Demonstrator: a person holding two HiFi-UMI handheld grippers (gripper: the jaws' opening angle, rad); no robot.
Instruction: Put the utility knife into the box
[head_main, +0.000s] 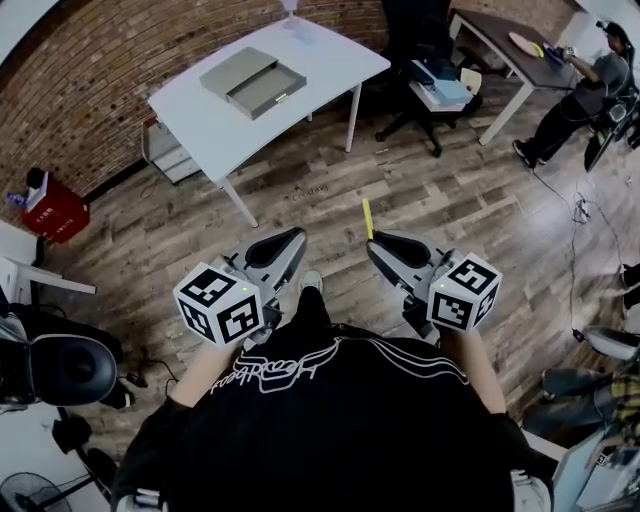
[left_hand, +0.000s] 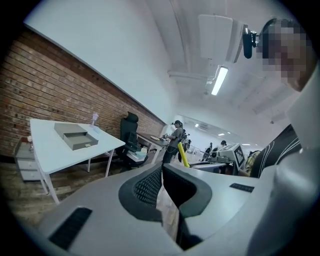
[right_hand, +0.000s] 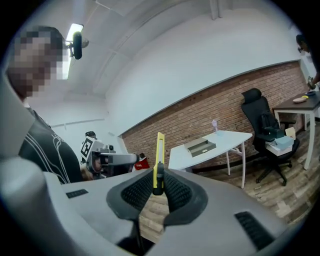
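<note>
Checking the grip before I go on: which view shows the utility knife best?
Right gripper view: the utility knife stands clamped between the jaws. Head view and left gripper view show only its yellow end.

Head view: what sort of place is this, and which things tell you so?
Probably an office or lab: a white table, a swivel chair, and a person at a desk.

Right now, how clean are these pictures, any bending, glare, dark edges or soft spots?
Head view: heavy fisheye bends the brick wall into an arc, but the box on the white table reads sharp. Left gripper view: the ceiling light blows out white, corners go black. Right gripper view: the utility knife is crisp, evenly lit.
</note>
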